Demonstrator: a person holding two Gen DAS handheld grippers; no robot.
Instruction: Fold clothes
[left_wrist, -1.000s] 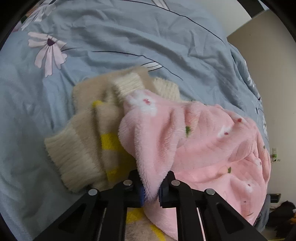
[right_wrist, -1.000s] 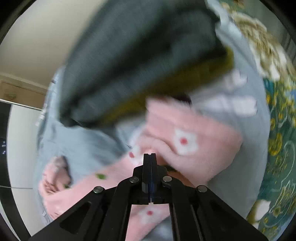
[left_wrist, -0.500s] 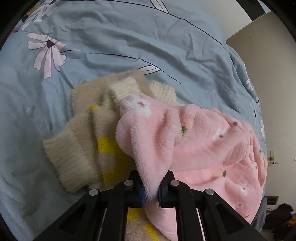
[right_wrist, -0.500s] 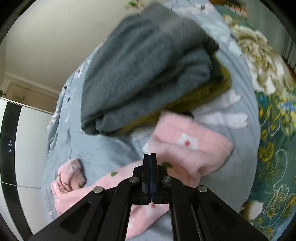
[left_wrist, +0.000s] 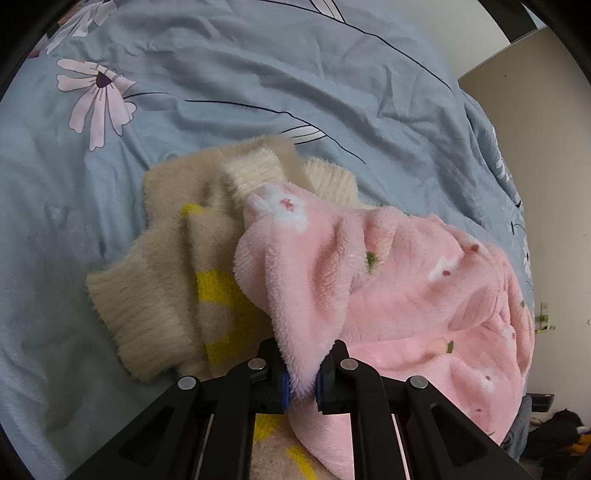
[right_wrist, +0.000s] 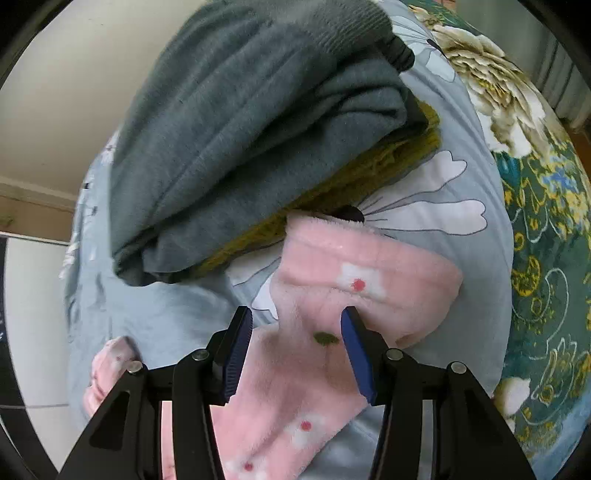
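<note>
Pink fleece garment (left_wrist: 388, 280), fluffy with small white flower print, lies bunched on the blue floral bedsheet (left_wrist: 221, 92), partly over a cream ribbed-cuff sweater (left_wrist: 166, 280) with yellow patches. Left gripper (left_wrist: 301, 376) is clamped on a fold of the fleece. Right view only: a flat folded end of the fleece (right_wrist: 354, 273) beside a grey folded knit (right_wrist: 240, 122) stacked on an olive one (right_wrist: 369, 177). Right gripper (right_wrist: 295, 350) jaws opening, fleece beneath them, pads off it.

left gripper (left_wrist: 302, 373) pinching pink fleece (left_wrist: 388, 295) edge, fleece draped over beige sweater (left_wrist: 177, 266) with yellow patches, on blue floral sheet (left_wrist: 258, 74)
</note>
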